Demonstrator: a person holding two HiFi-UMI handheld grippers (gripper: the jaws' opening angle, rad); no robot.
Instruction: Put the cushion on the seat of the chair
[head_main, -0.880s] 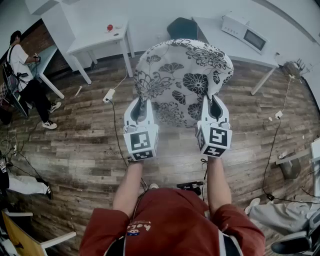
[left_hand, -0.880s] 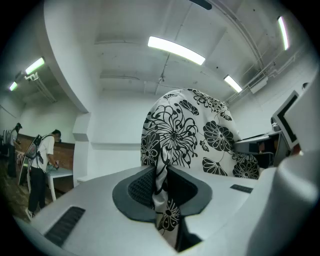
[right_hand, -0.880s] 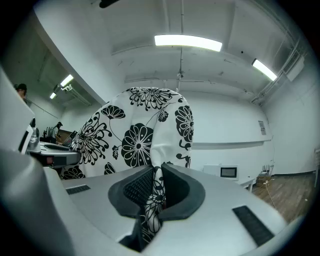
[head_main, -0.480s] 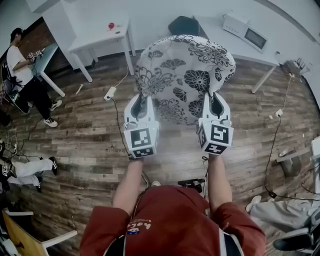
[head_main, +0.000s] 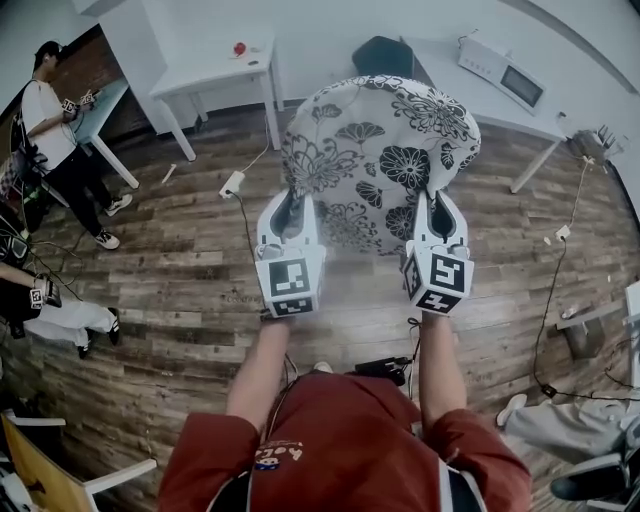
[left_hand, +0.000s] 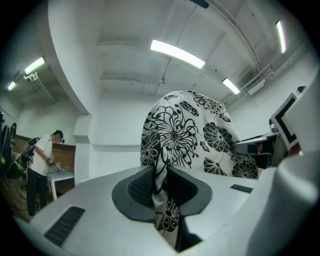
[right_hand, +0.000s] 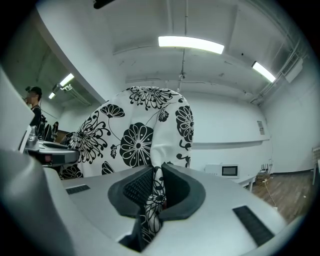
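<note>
A white cushion (head_main: 375, 150) printed with black flowers hangs in the air in front of me, held up by both grippers. My left gripper (head_main: 291, 212) is shut on its lower left edge, and the fabric (left_hand: 161, 197) is pinched between the dark pads. My right gripper (head_main: 436, 212) is shut on the lower right edge, with the cloth (right_hand: 152, 200) clamped the same way. A dark chair (head_main: 381, 55) shows just beyond the cushion's top, mostly hidden by it.
White tables stand at the back left (head_main: 205, 68) and back right (head_main: 470, 95), the right one carrying a white appliance (head_main: 508, 78). People (head_main: 50, 120) stand at the far left. Cables and a power strip (head_main: 232, 184) lie on the wooden floor.
The cushion and both grippers have shifted slightly right and away in the head view. The people at the left have moved. Both grips are unchanged.
</note>
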